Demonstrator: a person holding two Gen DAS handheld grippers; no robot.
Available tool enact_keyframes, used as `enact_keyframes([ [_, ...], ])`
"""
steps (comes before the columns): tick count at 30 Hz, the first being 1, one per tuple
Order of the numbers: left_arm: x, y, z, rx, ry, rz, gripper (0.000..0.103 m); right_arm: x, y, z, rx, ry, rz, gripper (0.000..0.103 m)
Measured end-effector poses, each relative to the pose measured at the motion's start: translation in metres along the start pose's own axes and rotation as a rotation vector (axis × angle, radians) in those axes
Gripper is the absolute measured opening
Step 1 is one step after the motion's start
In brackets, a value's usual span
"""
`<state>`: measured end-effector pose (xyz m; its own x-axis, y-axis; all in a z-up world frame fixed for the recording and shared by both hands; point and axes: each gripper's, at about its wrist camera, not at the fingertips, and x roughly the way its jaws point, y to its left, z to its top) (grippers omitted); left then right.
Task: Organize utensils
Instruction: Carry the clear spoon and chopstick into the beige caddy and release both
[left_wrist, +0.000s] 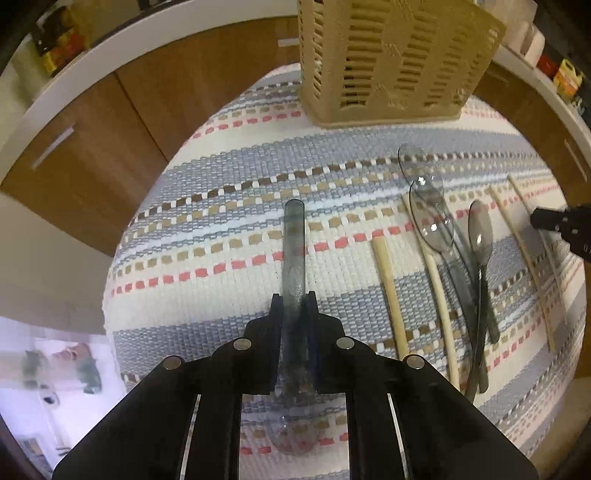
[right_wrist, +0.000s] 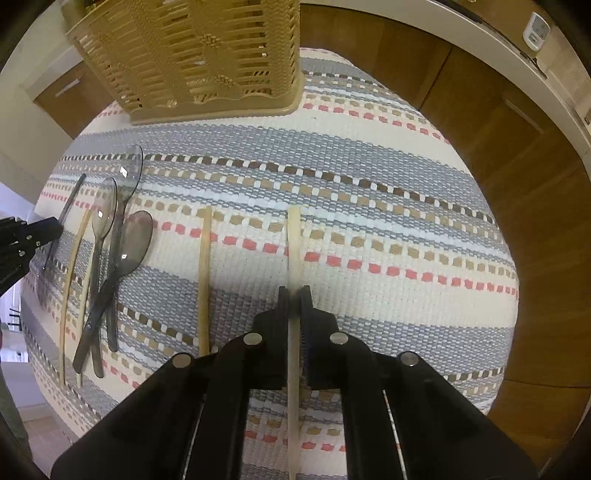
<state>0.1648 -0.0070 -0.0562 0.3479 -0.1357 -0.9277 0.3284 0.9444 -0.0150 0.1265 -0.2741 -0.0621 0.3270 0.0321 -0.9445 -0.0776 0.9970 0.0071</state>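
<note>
Striped woven mat (left_wrist: 221, 206) covers the table, with the tan slatted caddy (left_wrist: 388, 62) standing at its far edge. My left gripper (left_wrist: 294, 299) is clamped on a clear plastic spoon (left_wrist: 294, 251), handle pointing forward. My right gripper (right_wrist: 294, 291) pinches a chopstick (right_wrist: 294, 240); three more spoons (right_wrist: 110, 266) lie piled left of it.

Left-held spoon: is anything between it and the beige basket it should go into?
Nothing visible does. The left gripper is shut on the clear spoon, and only bare striped mat lies between its handle tip and the basket. The remaining spoons and chopsticks lie off to the right.
</note>
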Motion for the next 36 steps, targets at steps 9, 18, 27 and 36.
enact_keyframes([
  [9, -0.092, 0.019, 0.003, -0.118, -0.359, -0.138, 0.010, -0.076, -0.003, -0.007, 0.000, -0.267, 0.094, 0.004],
  [18, -0.172, 0.003, 0.040, -0.128, -0.737, -0.142, 0.010, -0.144, 0.005, 0.025, 0.015, -0.541, 0.143, 0.004],
  [27, -0.187, -0.016, 0.096, -0.105, -0.938, -0.224, 0.010, -0.186, 0.009, 0.089, 0.048, -0.834, 0.128, 0.004],
  [36, -0.150, -0.009, 0.128, -0.142, -1.018, -0.209, 0.010, -0.175, 0.003, 0.142, 0.104, -1.031, 0.082, 0.005],
])
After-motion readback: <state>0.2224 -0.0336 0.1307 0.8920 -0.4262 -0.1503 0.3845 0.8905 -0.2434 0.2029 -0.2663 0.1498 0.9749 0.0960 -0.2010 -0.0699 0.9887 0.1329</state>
